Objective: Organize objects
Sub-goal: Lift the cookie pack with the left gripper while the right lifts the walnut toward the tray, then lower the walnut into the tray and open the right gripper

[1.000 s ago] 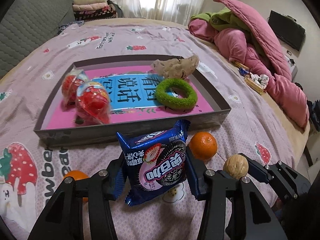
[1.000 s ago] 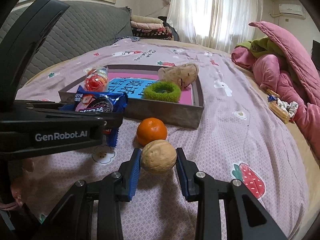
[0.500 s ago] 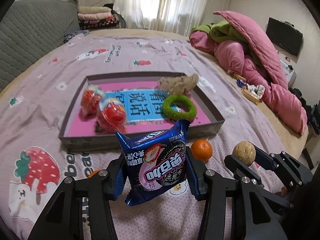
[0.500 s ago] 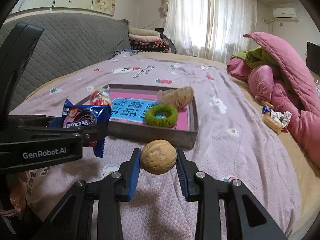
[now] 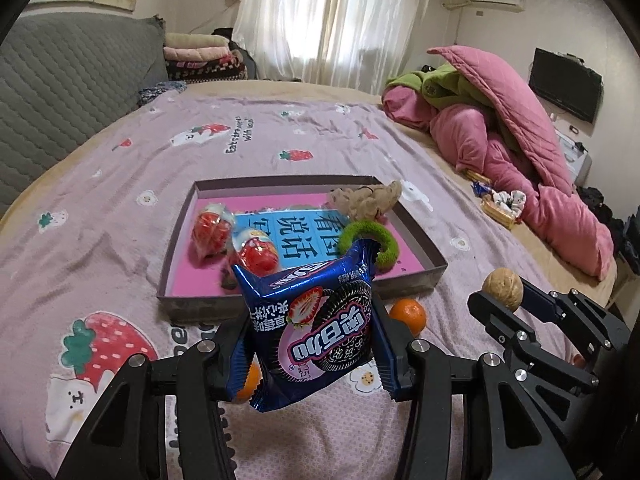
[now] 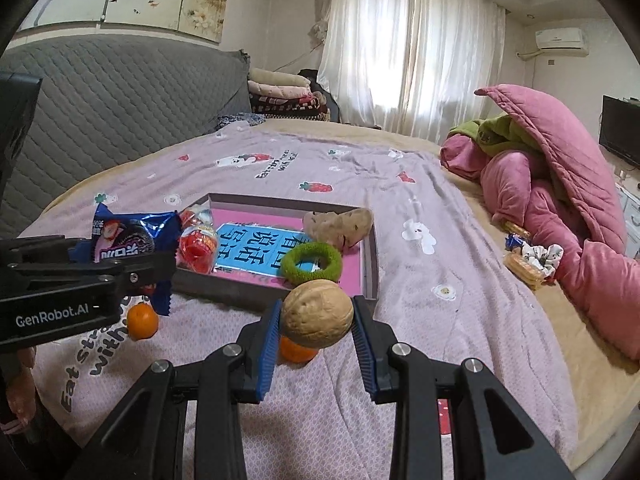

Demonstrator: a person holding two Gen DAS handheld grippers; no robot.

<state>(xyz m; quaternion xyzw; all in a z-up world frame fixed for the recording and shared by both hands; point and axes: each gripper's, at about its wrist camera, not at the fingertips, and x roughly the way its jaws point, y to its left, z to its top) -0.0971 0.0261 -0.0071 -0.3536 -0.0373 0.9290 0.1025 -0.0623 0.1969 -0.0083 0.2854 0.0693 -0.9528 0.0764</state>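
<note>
Tray (image 5: 400, 286) near-right corner free; green ring (image 5: 370, 240), red eggs (image 5: 256, 254) crowd middle

Curtained window (image 6: 408, 52) (bright) behind bed (image 6: 460, 280)

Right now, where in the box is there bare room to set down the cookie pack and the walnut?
The box has bare pink floor along its near wall, and by the far-left corner. The two red wrapped candies crowd the left side; the green ring and the tan plush crowd the right.

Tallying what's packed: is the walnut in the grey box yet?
Out. The round tan walnut sits clamped in the right gripper above the bedspread, short of the shallow grey box.
</note>
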